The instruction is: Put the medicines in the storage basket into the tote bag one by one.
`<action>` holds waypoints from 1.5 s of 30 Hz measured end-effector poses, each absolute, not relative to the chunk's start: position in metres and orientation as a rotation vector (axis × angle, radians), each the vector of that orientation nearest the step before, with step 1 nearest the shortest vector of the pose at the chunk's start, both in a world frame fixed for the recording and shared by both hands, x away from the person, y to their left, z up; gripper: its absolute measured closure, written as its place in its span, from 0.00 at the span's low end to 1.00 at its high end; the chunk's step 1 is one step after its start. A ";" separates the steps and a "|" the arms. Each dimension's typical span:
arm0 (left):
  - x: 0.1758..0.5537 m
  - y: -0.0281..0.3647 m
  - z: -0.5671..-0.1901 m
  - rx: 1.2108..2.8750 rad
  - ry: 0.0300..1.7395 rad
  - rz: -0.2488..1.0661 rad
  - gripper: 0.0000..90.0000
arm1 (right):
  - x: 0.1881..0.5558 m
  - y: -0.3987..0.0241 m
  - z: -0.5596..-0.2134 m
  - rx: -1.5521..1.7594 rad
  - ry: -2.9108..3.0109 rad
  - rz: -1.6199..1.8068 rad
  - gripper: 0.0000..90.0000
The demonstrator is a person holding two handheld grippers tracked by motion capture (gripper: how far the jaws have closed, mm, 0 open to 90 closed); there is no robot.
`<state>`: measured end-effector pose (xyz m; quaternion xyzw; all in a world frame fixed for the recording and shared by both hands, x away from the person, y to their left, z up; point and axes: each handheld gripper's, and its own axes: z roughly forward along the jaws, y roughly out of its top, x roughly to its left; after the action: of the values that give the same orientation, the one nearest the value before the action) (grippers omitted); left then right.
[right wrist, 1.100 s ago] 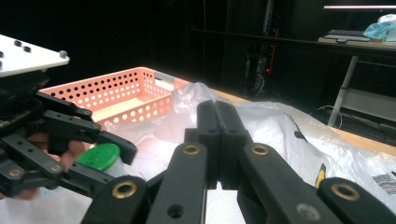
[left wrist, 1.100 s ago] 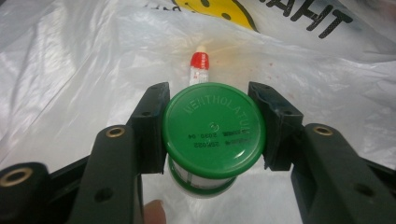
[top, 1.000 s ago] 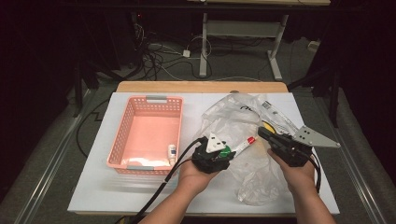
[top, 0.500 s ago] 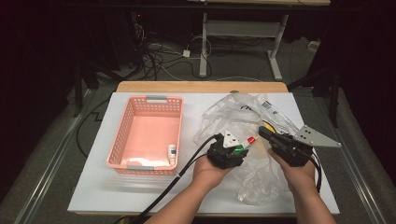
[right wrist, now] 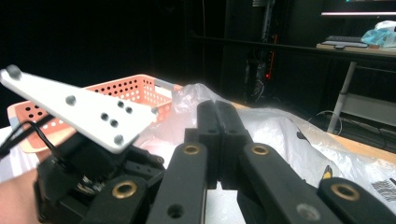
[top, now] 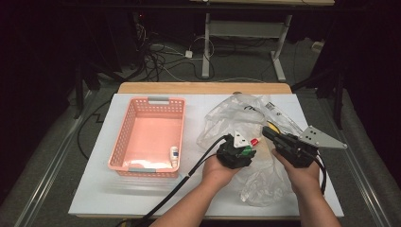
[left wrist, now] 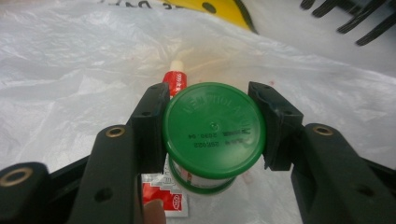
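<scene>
My left gripper (left wrist: 211, 100) is shut on a small jar with a green lid (left wrist: 214, 130), one jaw on each side of the lid. Under it lies a crumpled clear plastic bag (top: 236, 116), which holds a red tube (left wrist: 174, 80) and a red and white sachet (left wrist: 161, 198). In the high view the left gripper (top: 247, 151) sits over the bag's middle, the red tube (top: 254, 141) just beyond it. My right gripper (top: 265, 132) is close on its right, over the bag, jaws pressed together (right wrist: 217, 109). I see nothing between them.
A pink basket (top: 122, 142) stands left of the bag on the white table (top: 142, 198), with a small white bottle (top: 174, 155) inside near its front right corner. Something yellow (top: 276, 128) lies in the bag by the right gripper. Cables trail toward the front edge.
The left gripper has moved to the right across the bag, closer to the right gripper. The right hand has hardly shifted.
</scene>
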<state>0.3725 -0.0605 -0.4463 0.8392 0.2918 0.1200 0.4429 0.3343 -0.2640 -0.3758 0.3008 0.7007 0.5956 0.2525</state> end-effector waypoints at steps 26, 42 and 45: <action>0.396 -0.100 -0.468 2.093 0.743 0.280 0.56 | 0.336 -0.267 -0.377 0.822 1.901 1.627 1.00; 0.392 -0.095 -0.459 2.110 0.686 0.253 0.43 | 0.336 -0.267 -0.379 0.826 1.913 1.621 1.00; 0.388 -0.092 -0.456 2.097 0.679 0.254 0.39 | 0.336 -0.267 -0.379 0.825 1.915 1.619 1.00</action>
<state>0.3878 -0.0916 -0.4563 0.8462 0.2740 0.1024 0.4453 0.3359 -0.2666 -0.3788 0.3029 0.7027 0.5941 0.2481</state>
